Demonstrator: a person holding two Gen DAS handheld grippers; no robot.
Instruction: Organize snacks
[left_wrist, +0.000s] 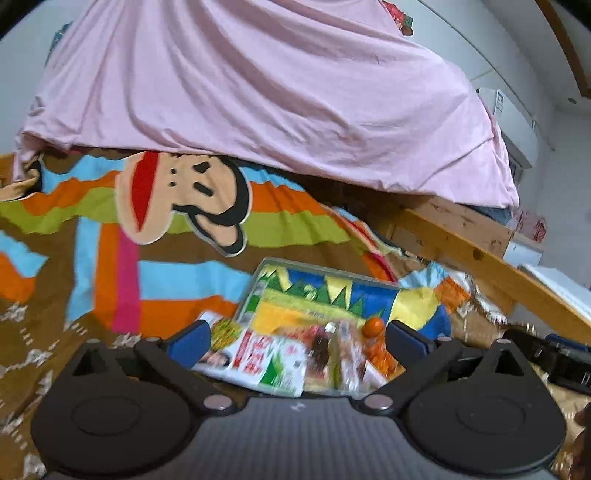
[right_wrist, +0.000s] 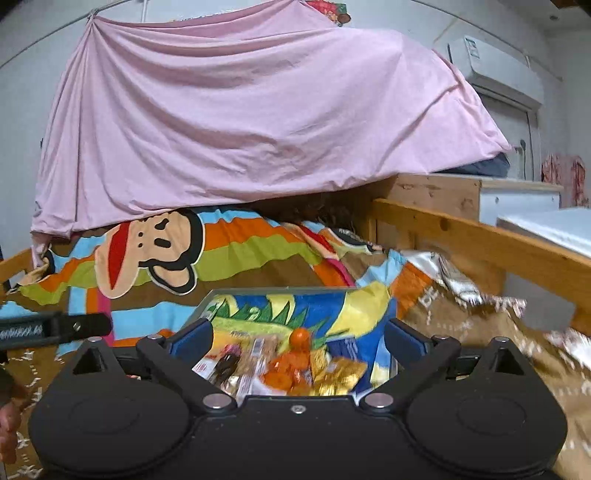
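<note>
With both grippers spread wide and nothing between their blue pads, we judge the step in hand to be choosing the next snack to lift. To do it well, we should pick one packet at the edge of the heap, come down with the pads either side of its flat faces, and close only when no neighbouring wrapper lies between them (crinkly foil slides easily).

The left gripper (left_wrist: 297, 338) hangs above the snack pile (left_wrist: 295, 354); the right gripper (right_wrist: 297, 334) does the same from the other side. The snacks sit in a box (left_wrist: 295, 291) with a bright green, blue and yellow print, resting on the bed's cartoon-monkey blanket (left_wrist: 147, 236). We see a white packet with red lettering (left_wrist: 258, 362), an orange packet (right_wrist: 291, 365) and gold foil wrappers (right_wrist: 336, 373), all loosely heaped and blurred.
</note>
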